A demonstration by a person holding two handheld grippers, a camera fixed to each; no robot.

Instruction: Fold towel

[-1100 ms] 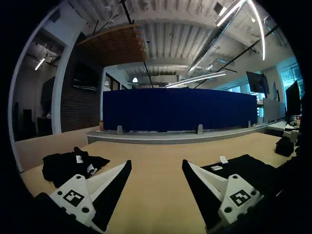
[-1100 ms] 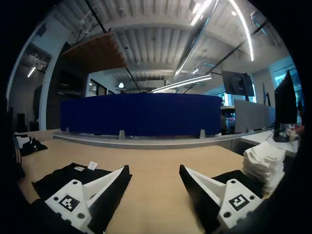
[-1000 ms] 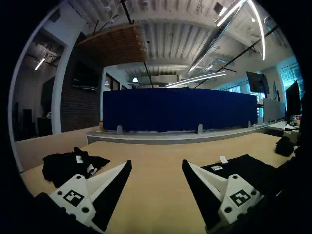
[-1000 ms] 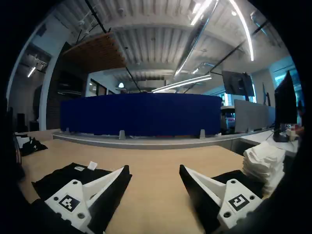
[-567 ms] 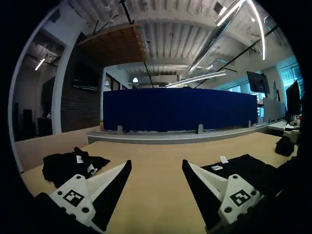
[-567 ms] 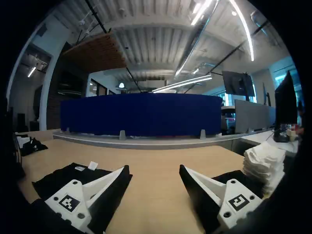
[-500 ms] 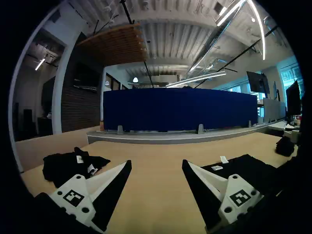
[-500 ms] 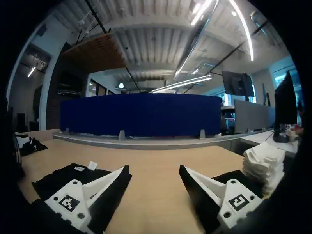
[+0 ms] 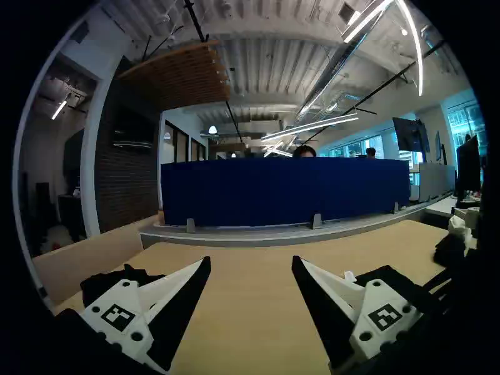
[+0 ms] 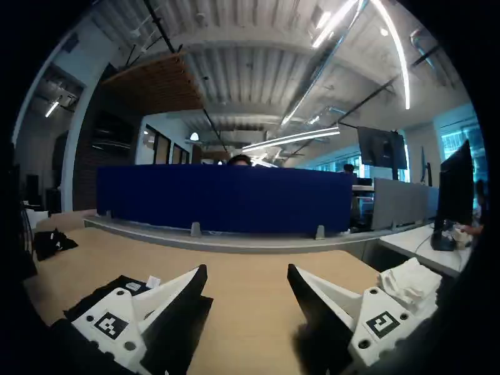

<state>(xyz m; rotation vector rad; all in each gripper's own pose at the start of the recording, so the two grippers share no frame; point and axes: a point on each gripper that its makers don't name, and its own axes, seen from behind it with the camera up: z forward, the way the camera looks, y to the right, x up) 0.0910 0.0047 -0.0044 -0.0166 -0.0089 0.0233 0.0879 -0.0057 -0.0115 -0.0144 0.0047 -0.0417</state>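
Left gripper view: my left gripper (image 9: 250, 259) looks out low over the pale wood-grain surface (image 9: 250, 325). Its two white plastic wedge fingers are set wide apart with nothing between them. Each finger has a matte black inner face and a square black-and-white marker on top. Behind the right-hand finger lies the flat black towel with white tags (image 9: 400, 281), soft and matte, spread on the surface and touched by neither finger. Behind the left-hand finger sits a crumpled black cloth (image 9: 103, 284), bunched into peaks. Near the right edge is a dark lumpy bundle (image 9: 449, 249) (what it is made of I cannot tell). Across the back runs a long blue fabric partition (image 9: 281, 190) on small grey feet. Above it is a ribbed white ceiling (image 9: 281, 62) with a slatted wooden panel (image 9: 178, 75).

Right gripper view: my right gripper (image 10: 246, 267) is likewise wide and empty, with matching white wedges over the wood-grain surface. Here the black towel lies flat beside and behind the left-hand finger, tags at its far edge. Past the other finger is a pile of white folded cloth (image 10: 409, 281), thick, with rounded edges. A small black heap (image 10: 53, 240) lies well apart at the far left. A flat black monitor (image 10: 453, 187) stands on a neighbouring white desk.
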